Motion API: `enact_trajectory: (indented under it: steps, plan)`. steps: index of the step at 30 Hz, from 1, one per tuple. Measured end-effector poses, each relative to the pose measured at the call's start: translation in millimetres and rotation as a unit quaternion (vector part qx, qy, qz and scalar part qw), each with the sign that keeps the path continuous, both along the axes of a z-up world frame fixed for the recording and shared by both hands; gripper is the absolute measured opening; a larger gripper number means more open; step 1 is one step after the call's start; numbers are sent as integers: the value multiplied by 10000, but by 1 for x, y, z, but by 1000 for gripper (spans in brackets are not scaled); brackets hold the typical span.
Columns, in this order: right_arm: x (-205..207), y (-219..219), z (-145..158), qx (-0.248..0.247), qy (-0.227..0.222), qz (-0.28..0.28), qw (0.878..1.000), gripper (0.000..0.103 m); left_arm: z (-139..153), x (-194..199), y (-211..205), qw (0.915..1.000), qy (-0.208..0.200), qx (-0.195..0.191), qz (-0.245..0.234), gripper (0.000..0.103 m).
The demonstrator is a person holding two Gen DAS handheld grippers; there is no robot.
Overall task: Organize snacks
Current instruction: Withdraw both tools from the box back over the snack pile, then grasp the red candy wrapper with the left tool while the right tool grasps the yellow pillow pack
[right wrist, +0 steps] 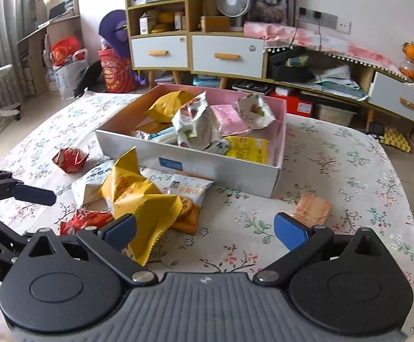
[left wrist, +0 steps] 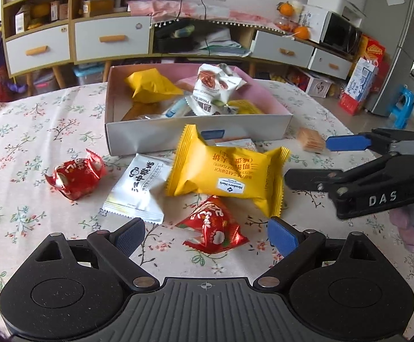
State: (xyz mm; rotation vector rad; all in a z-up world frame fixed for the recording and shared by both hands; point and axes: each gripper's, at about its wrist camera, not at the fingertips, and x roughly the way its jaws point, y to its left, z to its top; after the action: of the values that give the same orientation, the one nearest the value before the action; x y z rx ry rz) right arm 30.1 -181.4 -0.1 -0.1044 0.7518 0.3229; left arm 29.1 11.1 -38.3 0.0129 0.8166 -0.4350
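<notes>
While both grippers hover over the floral tablecloth (left wrist: 21,131), neither holds anything — the left gripper (left wrist: 205,238) has its fingers spread wide above a red candy wrapper (left wrist: 214,226), and the right gripper (right wrist: 205,232) is equally wide apart. Just in front of the open snack box (right wrist: 207,168) lies a big yellow wafer pack (left wrist: 226,172), overlapping a white packet (left wrist: 140,189). Another red candy (left wrist: 75,175) sits left of the box's front — a clear-wrapped biscuit (right wrist: 310,209) lies off its right corner. Inside the box, several snacks are piled.
</notes>
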Motion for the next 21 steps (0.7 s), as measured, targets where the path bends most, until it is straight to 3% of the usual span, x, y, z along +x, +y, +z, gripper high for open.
enact_trajectory:
  steps: [5, 8, 10, 16, 21]
  plan:
    - [1, 6, -2, -1, 62, 92, 9999, 103, -4, 5, -3, 9998, 152, -85, -43, 90]
    - [4, 8, -3, 45, 100, 97, 9999, 102, -5, 8, -5, 9997, 216, -108, -51, 82]
    - [6, 10, -4, 117, 151, 85, 9998, 102, -6, 10, -6, 9996, 249, -124, -48, 70]
    - [11, 18, -6, 224, 244, 112, 9994, 102, -10, 13, -9, 9994, 318, -94, -23, 47]
    - [14, 27, -7, 260, 283, 187, 9991, 101, -10, 16, -6, 9992, 369, -132, 60, 45]
